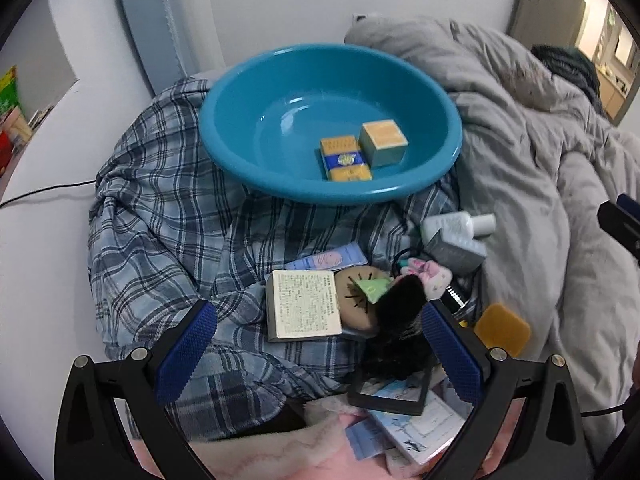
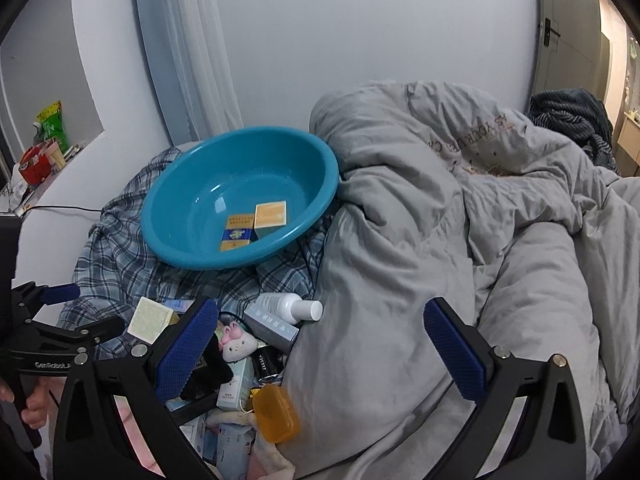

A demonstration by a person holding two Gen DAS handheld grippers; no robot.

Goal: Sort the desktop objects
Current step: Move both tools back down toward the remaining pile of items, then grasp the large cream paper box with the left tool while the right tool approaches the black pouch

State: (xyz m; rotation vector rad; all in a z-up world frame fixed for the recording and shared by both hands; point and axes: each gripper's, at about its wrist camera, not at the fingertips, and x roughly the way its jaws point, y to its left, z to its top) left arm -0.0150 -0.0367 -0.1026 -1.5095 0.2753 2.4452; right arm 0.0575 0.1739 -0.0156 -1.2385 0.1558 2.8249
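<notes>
A rumpled grey duvet [image 2: 460, 248] fills the right side of the bed, with a blue plaid cloth [image 1: 160, 216] bunched beside it against the white wall. On the cloth sits a tilted teal basin [image 1: 256, 120], holding a yellow-and-blue pack [image 1: 345, 158] and, touching it, a small orange-topped box [image 1: 383, 142]. In front of the basin, a heap of items lies unsorted: a white box with printed text [image 1: 304, 306], a white bottle [image 1: 460, 226] lying on a grey carton [image 1: 458, 250], a black fuzzy item [image 1: 398, 312], a pink plush toy [image 2: 239, 343] and an orange plastic case [image 2: 276, 412]. The left gripper [image 1: 320, 356] hovers over the heap, its blue-padded jaws spread wide and empty; the right gripper [image 2: 320, 354] hangs equally wide apart over the duvet's edge, gripping nothing.
</notes>
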